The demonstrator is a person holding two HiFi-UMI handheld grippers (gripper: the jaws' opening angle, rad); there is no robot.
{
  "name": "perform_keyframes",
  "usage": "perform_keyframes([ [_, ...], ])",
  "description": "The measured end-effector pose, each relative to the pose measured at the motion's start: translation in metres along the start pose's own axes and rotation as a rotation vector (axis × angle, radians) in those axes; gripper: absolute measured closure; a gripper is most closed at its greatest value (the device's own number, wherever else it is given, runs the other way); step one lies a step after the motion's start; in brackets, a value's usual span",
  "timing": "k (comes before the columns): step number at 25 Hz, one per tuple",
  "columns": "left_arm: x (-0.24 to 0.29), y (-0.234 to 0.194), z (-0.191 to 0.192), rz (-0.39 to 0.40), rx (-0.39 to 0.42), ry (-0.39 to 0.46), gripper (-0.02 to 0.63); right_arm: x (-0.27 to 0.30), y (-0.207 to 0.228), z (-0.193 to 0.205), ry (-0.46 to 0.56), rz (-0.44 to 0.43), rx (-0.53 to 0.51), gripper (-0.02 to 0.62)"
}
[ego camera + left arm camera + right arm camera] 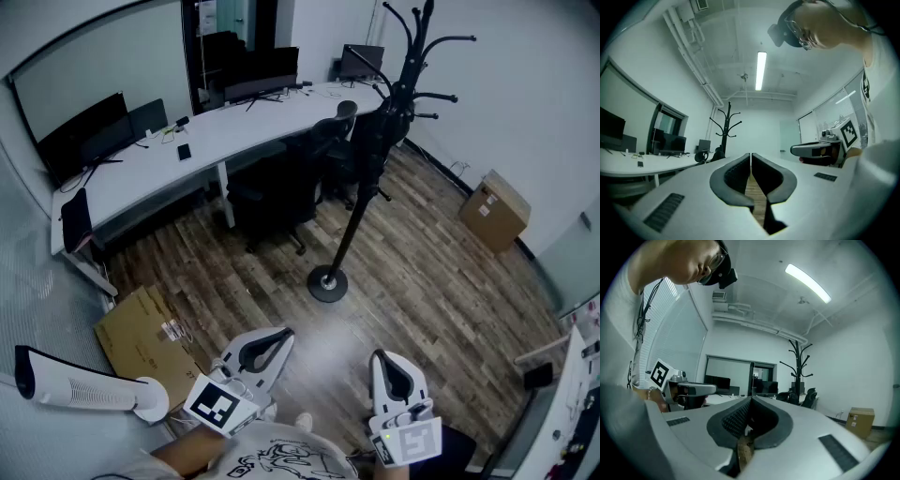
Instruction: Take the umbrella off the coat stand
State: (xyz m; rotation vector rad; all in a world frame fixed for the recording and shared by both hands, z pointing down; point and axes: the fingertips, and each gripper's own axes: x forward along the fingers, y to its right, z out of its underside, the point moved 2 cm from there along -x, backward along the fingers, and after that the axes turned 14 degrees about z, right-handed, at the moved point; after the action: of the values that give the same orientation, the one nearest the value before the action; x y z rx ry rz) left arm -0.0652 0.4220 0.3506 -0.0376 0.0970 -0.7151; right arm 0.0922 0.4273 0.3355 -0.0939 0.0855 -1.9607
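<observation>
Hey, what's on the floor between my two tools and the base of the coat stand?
Only bare wood floor, in the head view: nothing lies between the left tool, the right tool and the coat stand's base.

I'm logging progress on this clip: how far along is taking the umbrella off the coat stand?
Nothing looks done yet: a dark bundle, apparently the umbrella, hangs on the coat stand. In hand: nothing. The left tongs and right tongs are both shut and empty, held low and well short of the stand. Left to do: walk over, grip the umbrella and lift it off.
</observation>
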Motion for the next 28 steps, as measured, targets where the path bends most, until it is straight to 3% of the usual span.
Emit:
perform_keyframes([
  [5, -0.001, -0.012, -0.003, 0.002, -0.001, 0.004, 0.577, 0.012, -0.006, -0.004, 0.013, 0.008, -0.006, 0.588],
  [17, -0.036, -0.06, -0.002, 0.053, -0.021, 0.001, 0.577, 0.049, -0.066, -0.006, 0.008, 0.023, 0.016, 0.586],
  [26, -0.039, -0.093, -0.007, 0.048, 0.002, 0.048, 0.577, 0.077, -0.068, -0.006, 0.002, 0.035, 0.001, 0.586],
  [28, -0.036, -0.099, -0.003, 0.044, -0.01, 0.027, 0.577, 0.083, -0.067, -0.004, 0.0, 0.038, 0.002, 0.586],
])
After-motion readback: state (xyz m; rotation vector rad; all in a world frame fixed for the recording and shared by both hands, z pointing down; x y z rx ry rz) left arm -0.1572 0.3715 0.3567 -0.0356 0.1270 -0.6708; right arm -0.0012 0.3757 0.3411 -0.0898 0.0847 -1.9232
